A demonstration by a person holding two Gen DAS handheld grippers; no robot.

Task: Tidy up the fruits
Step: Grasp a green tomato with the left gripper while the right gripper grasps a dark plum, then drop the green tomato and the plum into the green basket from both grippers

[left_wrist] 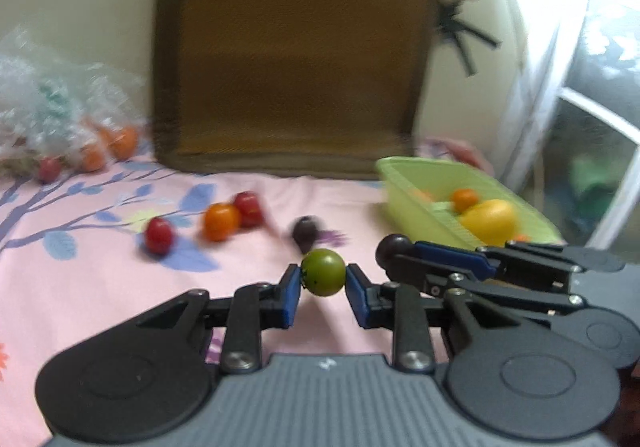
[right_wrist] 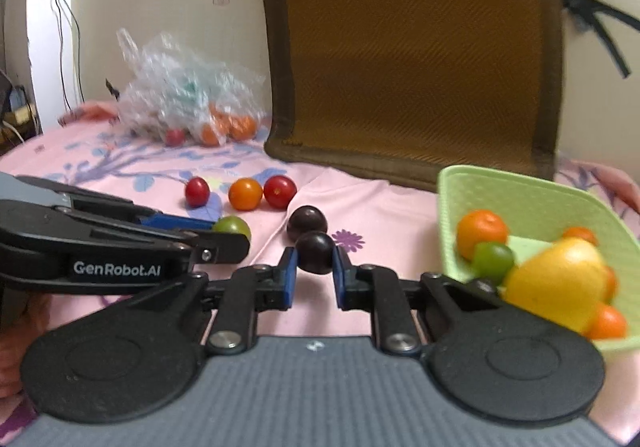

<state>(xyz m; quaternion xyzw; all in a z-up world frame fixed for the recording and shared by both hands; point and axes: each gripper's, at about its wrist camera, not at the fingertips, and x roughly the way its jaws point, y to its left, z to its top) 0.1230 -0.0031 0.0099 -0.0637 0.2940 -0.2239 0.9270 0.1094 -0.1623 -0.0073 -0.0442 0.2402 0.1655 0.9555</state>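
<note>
My left gripper [left_wrist: 323,279] is shut on a green tomato [left_wrist: 323,271] and holds it above the pink cloth; it also shows in the right wrist view [right_wrist: 232,227]. My right gripper [right_wrist: 314,263] is shut on a dark purple fruit [right_wrist: 315,251], seen from the left wrist view [left_wrist: 394,247]. A second dark fruit [right_wrist: 307,221] lies on the cloth just beyond. Two red tomatoes [right_wrist: 197,191] [right_wrist: 280,191] and an orange one [right_wrist: 245,194] lie further back. The green basket [right_wrist: 520,199] at the right holds a yellow fruit [right_wrist: 556,283], orange ones and a green one.
A clear plastic bag [right_wrist: 180,95] with more tomatoes sits at the back left. A brown cushion [right_wrist: 416,59] leans against the wall behind the fruits. The pink flowered cloth [right_wrist: 380,207] covers the surface. A window frame [left_wrist: 600,119] is at the far right.
</note>
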